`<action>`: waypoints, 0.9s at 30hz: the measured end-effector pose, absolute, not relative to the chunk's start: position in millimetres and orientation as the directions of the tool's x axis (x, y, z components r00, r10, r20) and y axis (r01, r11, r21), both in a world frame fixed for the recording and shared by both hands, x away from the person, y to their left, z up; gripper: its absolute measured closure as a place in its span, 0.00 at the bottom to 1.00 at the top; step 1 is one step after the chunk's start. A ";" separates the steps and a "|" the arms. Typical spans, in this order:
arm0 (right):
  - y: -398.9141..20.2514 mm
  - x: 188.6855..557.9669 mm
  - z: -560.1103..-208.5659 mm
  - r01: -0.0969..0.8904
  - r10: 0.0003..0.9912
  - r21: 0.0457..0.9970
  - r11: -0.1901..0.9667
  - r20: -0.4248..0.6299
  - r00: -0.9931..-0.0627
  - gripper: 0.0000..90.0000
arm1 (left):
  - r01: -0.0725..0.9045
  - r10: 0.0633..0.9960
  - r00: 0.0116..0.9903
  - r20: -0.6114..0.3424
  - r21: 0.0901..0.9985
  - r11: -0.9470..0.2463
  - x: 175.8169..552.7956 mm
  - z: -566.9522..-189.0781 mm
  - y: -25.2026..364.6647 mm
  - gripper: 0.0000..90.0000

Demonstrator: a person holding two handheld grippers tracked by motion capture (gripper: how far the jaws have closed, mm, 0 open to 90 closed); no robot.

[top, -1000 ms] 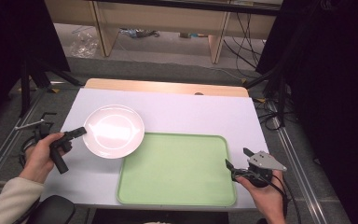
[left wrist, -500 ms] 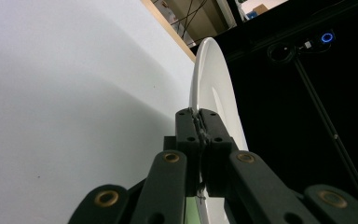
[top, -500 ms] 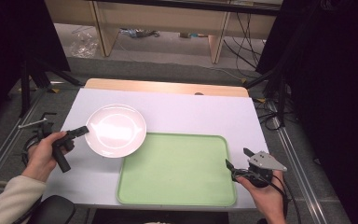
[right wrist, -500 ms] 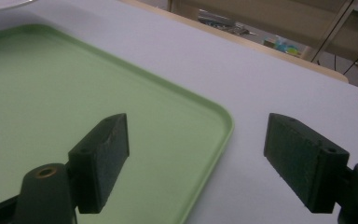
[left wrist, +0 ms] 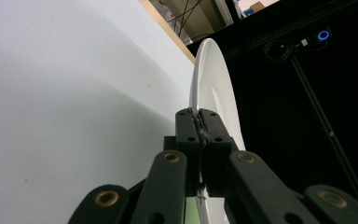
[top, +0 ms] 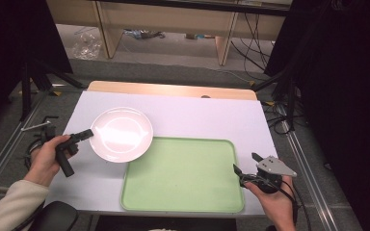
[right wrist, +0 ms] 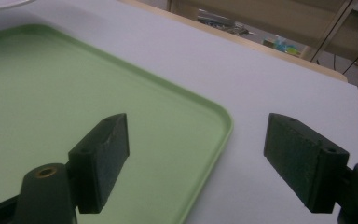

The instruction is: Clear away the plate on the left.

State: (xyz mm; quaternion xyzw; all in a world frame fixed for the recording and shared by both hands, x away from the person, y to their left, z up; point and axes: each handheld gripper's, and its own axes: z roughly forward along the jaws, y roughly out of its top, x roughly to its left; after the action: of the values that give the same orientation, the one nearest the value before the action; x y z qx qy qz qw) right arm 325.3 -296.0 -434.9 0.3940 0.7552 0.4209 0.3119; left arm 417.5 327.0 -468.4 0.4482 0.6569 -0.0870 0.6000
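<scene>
A white round plate (top: pixel 123 133) hovers over the white table top, its right edge above the near-left corner of a light green tray (top: pixel 183 175). My left gripper (top: pixel 87 133) is shut on the plate's left rim; in the left gripper view the plate (left wrist: pixel 214 88) stands edge-on between the closed jaws of the left gripper (left wrist: pixel 201 122). At the tray's right edge my right gripper (top: pixel 244 162) is held open, with nothing between its jaws. The right gripper (right wrist: pixel 196 154) straddles the tray's corner (right wrist: pixel 214 121) in its own view.
The white table top (top: pixel 207 115) has a wooden strip along its far edge. Cables and a metal frame (top: pixel 33 127) lie on the floor to the left. Shelving with clutter (top: pixel 144 33) stands beyond the table, with dark curtains on both sides.
The plate, held by the left gripper, has shifted slightly to the right toward the tray. The right gripper has stayed where it was.
</scene>
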 end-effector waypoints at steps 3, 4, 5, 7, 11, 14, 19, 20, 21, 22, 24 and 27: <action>-296.0 325.2 -434.9 0.333 0.857 0.881 0.336 -0.139 -0.496 0.26 | 0.696 0.483 0.121 -0.867 0.421 0.582 418.0 -468.3 325.5 0.97; -296.6 325.8 -434.9 0.319 0.856 0.884 0.342 -0.153 -0.494 0.26 | 0.696 0.481 0.121 -0.868 0.419 0.583 418.3 -468.5 325.0 0.97; -296.5 325.8 -434.9 0.320 0.857 0.884 0.340 -0.151 -0.493 0.26 | 0.695 0.474 0.122 -0.872 0.416 0.586 418.6 -468.7 324.0 0.97; -296.3 325.5 -435.0 0.328 0.857 0.882 0.338 -0.145 -0.494 0.26 | 0.698 0.478 0.124 -0.870 0.418 0.581 419.0 -468.5 323.1 0.97; -296.2 325.4 -435.0 0.330 0.857 0.882 0.337 -0.143 -0.494 0.26 | 0.702 0.474 0.124 -0.872 0.415 0.579 419.7 -467.0 320.6 0.97; -296.5 325.7 -434.9 0.321 0.857 0.884 0.339 -0.150 -0.493 0.26 | 0.704 0.472 0.128 -0.872 0.415 0.576 420.2 -466.2 319.1 0.97; -296.6 325.6 -434.9 0.321 0.857 0.884 0.340 -0.151 -0.493 0.26 | 0.708 0.466 0.129 -0.876 0.410 0.575 421.0 -465.4 316.1 0.97; -296.5 325.6 -434.9 0.320 0.857 0.885 0.337 -0.149 -0.493 0.26 | 0.708 0.465 0.129 -0.876 0.410 0.576 421.2 -465.0 315.1 0.97; -296.5 325.6 -434.9 0.320 0.857 0.885 0.337 -0.149 -0.493 0.26 | 0.708 0.465 0.129 -0.876 0.410 0.576 421.2 -465.0 315.1 0.97; -296.6 325.6 -434.9 0.321 0.857 0.884 0.340 -0.150 -0.493 0.26 | 0.708 0.464 0.136 -0.875 0.413 0.572 421.5 -464.9 314.5 0.97; -296.5 325.6 -434.9 0.321 0.857 0.884 0.339 -0.150 -0.493 0.26 | 0.709 0.463 0.137 -0.876 0.414 0.571 421.6 -464.6 313.7 0.97; -296.5 325.5 -434.8 0.321 0.857 0.884 0.339 -0.150 -0.493 0.26 | 0.711 0.460 0.136 -0.877 0.410 0.571 422.3 -464.2 312.0 0.97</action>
State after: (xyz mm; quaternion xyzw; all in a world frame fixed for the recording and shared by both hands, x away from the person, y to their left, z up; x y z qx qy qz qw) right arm 325.5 -296.5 -434.8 0.3906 0.7541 0.4217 0.3178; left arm 422.3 312.0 -464.2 0.4512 0.6489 -0.1041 0.6037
